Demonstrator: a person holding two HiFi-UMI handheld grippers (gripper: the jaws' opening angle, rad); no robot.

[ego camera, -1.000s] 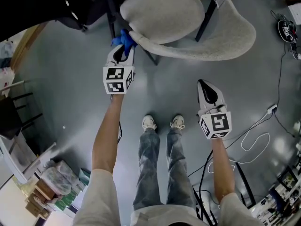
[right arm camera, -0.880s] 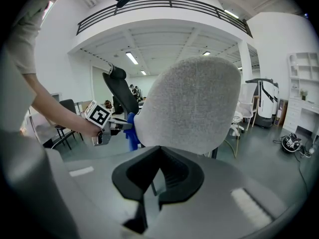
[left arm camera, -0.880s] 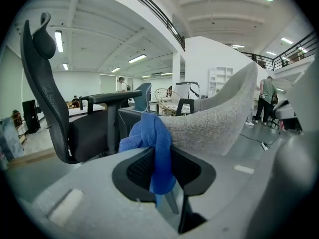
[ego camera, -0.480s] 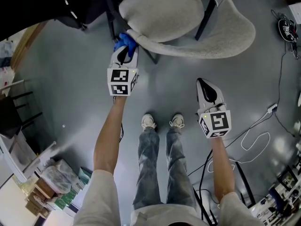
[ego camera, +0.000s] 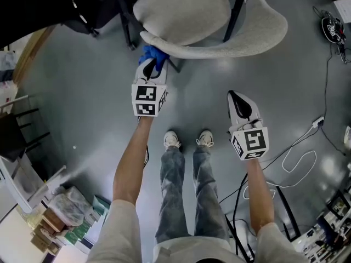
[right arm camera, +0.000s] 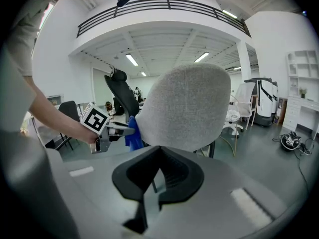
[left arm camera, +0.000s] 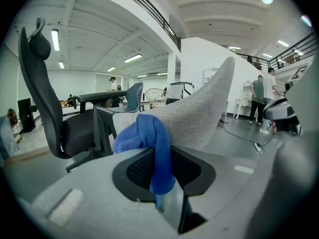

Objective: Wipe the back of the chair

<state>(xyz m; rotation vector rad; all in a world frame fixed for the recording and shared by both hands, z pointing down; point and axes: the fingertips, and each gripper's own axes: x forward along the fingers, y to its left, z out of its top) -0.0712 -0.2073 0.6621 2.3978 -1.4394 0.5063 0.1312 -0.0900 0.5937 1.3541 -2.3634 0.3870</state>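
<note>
A grey fabric chair (ego camera: 219, 21) stands ahead of me, its curved back (right arm camera: 187, 108) facing me. My left gripper (ego camera: 152, 64) is shut on a blue cloth (left arm camera: 149, 143), which presses against the left end of the chair back (left arm camera: 199, 113). In the right gripper view the blue cloth (right arm camera: 133, 133) shows at the back's left edge, beside the left gripper (right arm camera: 122, 129). My right gripper (ego camera: 237, 96) hangs below the chair back, apart from it, jaws closed with nothing between them.
A black mesh office chair (left arm camera: 42, 98) and a dark desk (ego camera: 49, 7) stand to the left. Cables (ego camera: 299, 158) trail over the grey floor at the right. Boxes and bags (ego camera: 63, 215) lie at the lower left. People stand far off (left arm camera: 264, 96).
My left gripper has slid the blue cloth to the right along the lower edge of the chair back. The right gripper has barely moved.
</note>
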